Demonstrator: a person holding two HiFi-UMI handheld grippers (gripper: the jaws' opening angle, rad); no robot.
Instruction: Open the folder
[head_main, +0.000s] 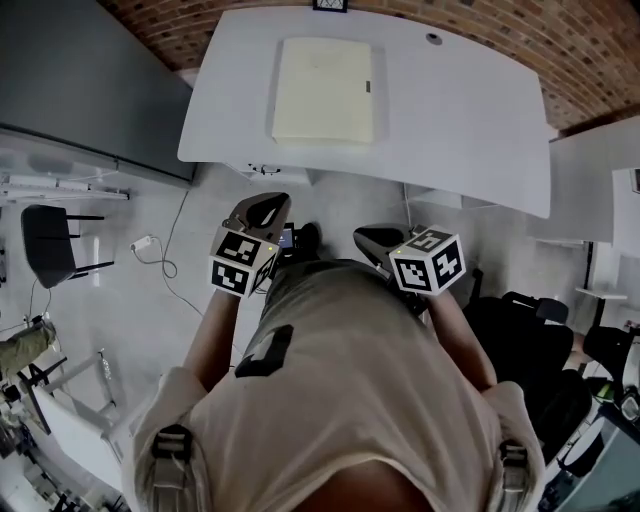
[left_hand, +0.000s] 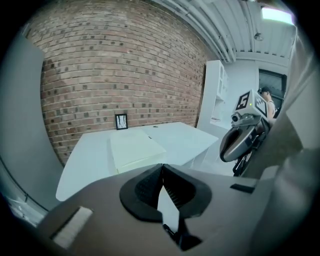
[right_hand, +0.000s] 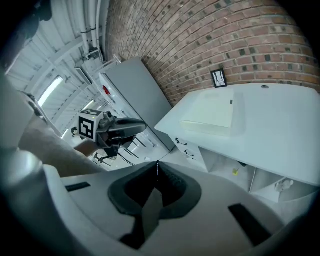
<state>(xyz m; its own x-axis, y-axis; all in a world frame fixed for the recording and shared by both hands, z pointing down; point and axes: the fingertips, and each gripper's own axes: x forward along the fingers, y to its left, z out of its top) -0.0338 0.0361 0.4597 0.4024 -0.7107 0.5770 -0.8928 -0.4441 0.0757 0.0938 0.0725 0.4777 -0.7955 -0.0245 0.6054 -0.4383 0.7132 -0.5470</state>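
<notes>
A pale cream folder (head_main: 323, 90) lies closed and flat on the white table (head_main: 460, 120), left of its middle. The same folder shows in the left gripper view (left_hand: 134, 148) and the right gripper view (right_hand: 212, 114). Both grippers hang in front of the person's chest, well short of the table's near edge. My left gripper (head_main: 262, 205) is shut with nothing in it, jaws meeting at the tip (left_hand: 162, 165). My right gripper (head_main: 372, 237) is likewise shut and empty (right_hand: 157, 163). Neither touches the folder.
A small dark frame (left_hand: 121, 121) stands at the table's far edge against the brick wall. A round grommet (head_main: 433, 39) sits in the tabletop at back right. A grey cabinet (head_main: 80, 80) stands left, black chairs (head_main: 520, 340) right, a cable (head_main: 165, 255) on the floor.
</notes>
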